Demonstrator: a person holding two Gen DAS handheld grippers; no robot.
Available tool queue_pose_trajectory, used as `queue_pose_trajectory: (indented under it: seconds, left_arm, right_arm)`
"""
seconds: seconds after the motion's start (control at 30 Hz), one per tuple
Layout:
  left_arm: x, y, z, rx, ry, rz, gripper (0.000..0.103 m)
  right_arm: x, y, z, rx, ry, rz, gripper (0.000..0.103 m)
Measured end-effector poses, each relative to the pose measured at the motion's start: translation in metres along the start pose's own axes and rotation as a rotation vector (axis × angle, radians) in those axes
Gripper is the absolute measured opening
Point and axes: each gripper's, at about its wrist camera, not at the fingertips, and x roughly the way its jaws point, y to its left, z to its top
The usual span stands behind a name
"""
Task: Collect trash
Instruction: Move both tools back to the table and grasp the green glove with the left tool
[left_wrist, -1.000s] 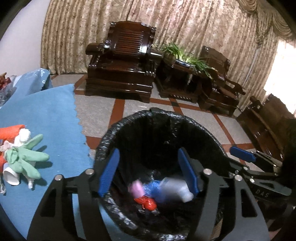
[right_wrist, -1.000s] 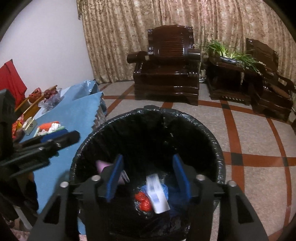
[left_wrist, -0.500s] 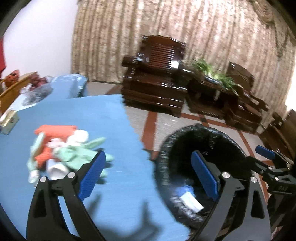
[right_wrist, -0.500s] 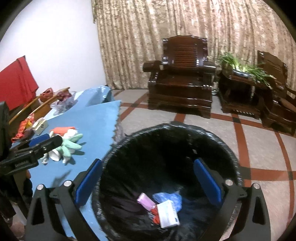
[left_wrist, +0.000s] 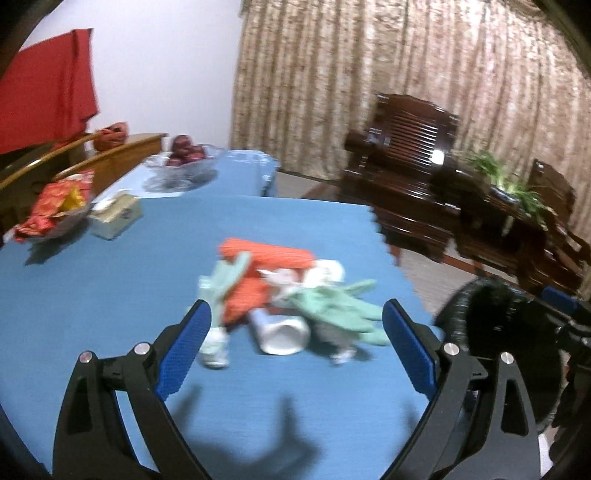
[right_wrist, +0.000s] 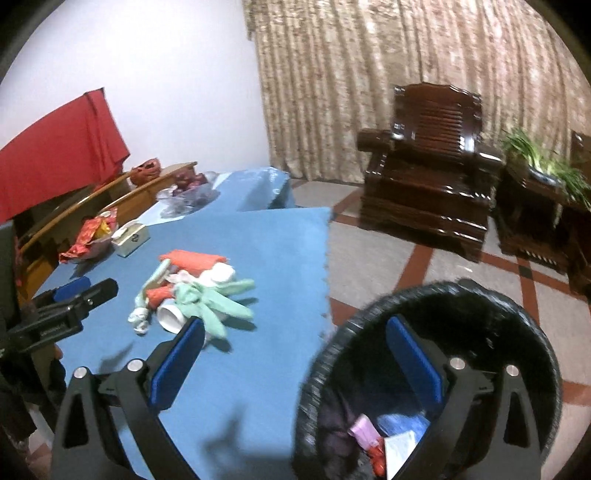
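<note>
Both grippers, left (left_wrist: 295, 347) and right (right_wrist: 295, 363), wide open, empty; white cup (left_wrist: 282, 332) on its side mid-frame, mouth toward the lower right.

Blue cloth (left_wrist: 110, 295) over the desk. Mint-green gloves (left_wrist: 340, 306), orange-red wrappers (left_wrist: 273, 254) and a white cup (left_wrist: 284, 332) heaped together on it. Black liner in the trash bin (right_wrist: 480, 295), with pink, blue, red and white scraps (right_wrist: 384, 439) inside. Blue pads on the black left gripper (left_wrist: 295, 339) and black right gripper (right_wrist: 295, 354). Dark glossy brown armchair (right_wrist: 432, 192). Beige mottled curtain (right_wrist: 369, 74). Red cloth (right_wrist: 55, 147) by the white wall. Grey floor (right_wrist: 369, 251) crossed with red-brown bands.
</note>
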Motion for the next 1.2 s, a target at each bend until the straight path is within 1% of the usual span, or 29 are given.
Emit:
queue_pose_trajectory:
  seconds: [0.07,0.17,0.37,0.47,0.63,0.7,0.97,1.03,1.1,1.13,1.17,1.2]
  left_arm:
    - [0.001,0.017,-0.001,-0.003,-0.004,0.039,0.091]
    - [0.005,0.033,-0.004,-0.004,-0.001,0.081,0.091]
    - [0.029,0.069,-0.014,-0.043,0.049,0.137,0.090]
    - [0.045,0.079,-0.020,-0.062,0.086,0.138,0.082]
    - [0.074,0.083,-0.030,-0.075,0.137,0.132,0.082]
    - [0.086,0.083,-0.033,-0.082,0.162,0.128,0.076]
    - [0.119,0.083,-0.041,-0.087,0.215,0.125,0.068]
    - [0.124,0.083,-0.042,-0.096,0.226,0.121,0.065]
    - [0.129,0.082,-0.043,-0.103,0.241,0.116,0.056]
    - [0.130,0.082,-0.044,-0.105,0.248,0.113,0.053]
    - [0.132,0.081,-0.045,-0.107,0.252,0.105,0.046]
    - [0.133,0.081,-0.045,-0.108,0.257,0.096,0.037]
  right_arm:
    - [0.011,0.015,0.006,-0.014,-0.009,0.017,0.097]
    - [0.029,0.033,0.009,-0.025,-0.004,0.045,0.097]
    - [0.071,0.057,0.006,-0.015,0.031,0.080,0.097]
    - [0.090,0.064,0.002,-0.023,0.054,0.083,0.097]
    - [0.114,0.069,-0.003,-0.030,0.090,0.084,0.097]
    - [0.120,0.068,-0.005,-0.025,0.100,0.089,0.097]
    - [0.134,0.066,-0.008,-0.030,0.114,0.089,0.096]
    - [0.137,0.066,-0.009,-0.029,0.118,0.091,0.096]
    - [0.141,0.067,-0.010,-0.031,0.127,0.098,0.094]
    - [0.142,0.068,-0.010,-0.035,0.130,0.102,0.093]
    - [0.143,0.070,-0.010,-0.040,0.131,0.106,0.093]
    - [0.144,0.072,-0.011,-0.047,0.132,0.109,0.092]
